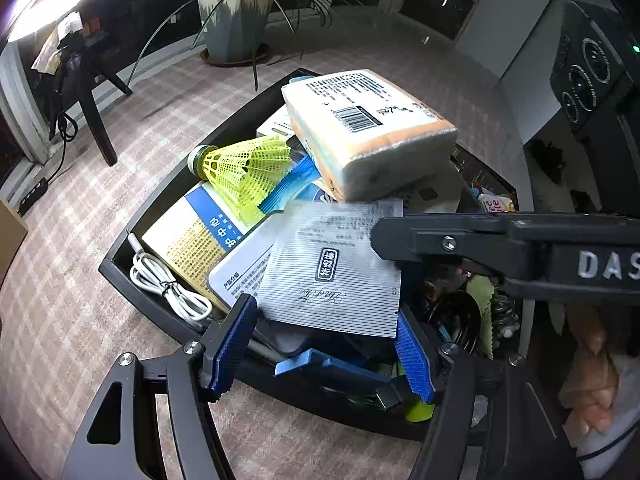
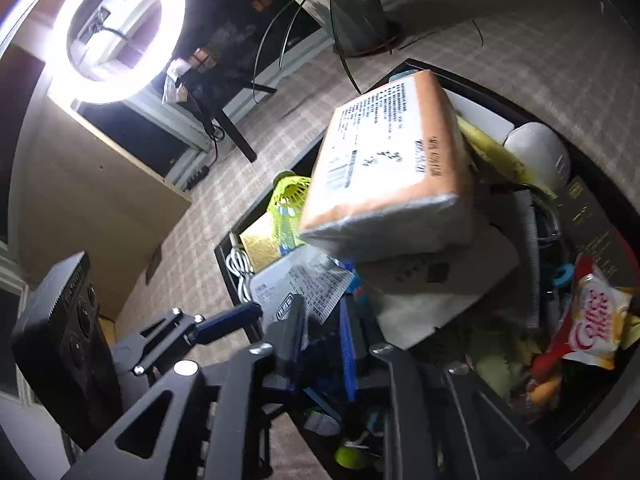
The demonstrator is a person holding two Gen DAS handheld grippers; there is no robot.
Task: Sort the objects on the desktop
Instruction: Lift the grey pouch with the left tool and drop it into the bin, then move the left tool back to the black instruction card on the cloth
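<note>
Silver sachet (image 1: pixel 332 280) lies between the left gripper (image 1: pixel 326 344)'s spread, released jaws above the black tray (image 1: pixel 132 236); whether the right gripper (image 2: pixel 324 344) grips cannot be told.

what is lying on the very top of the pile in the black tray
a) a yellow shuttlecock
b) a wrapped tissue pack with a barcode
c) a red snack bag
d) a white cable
b: the tissue pack rests above the other items in the black tray, with the shuttlecock lower beside it.

A bench (image 1: pixel 80 320) covered in a pale checked cloth carries a black tray (image 1: pixel 120 268) heaped with items and a potted plant (image 1: pixel 234 20).
</note>
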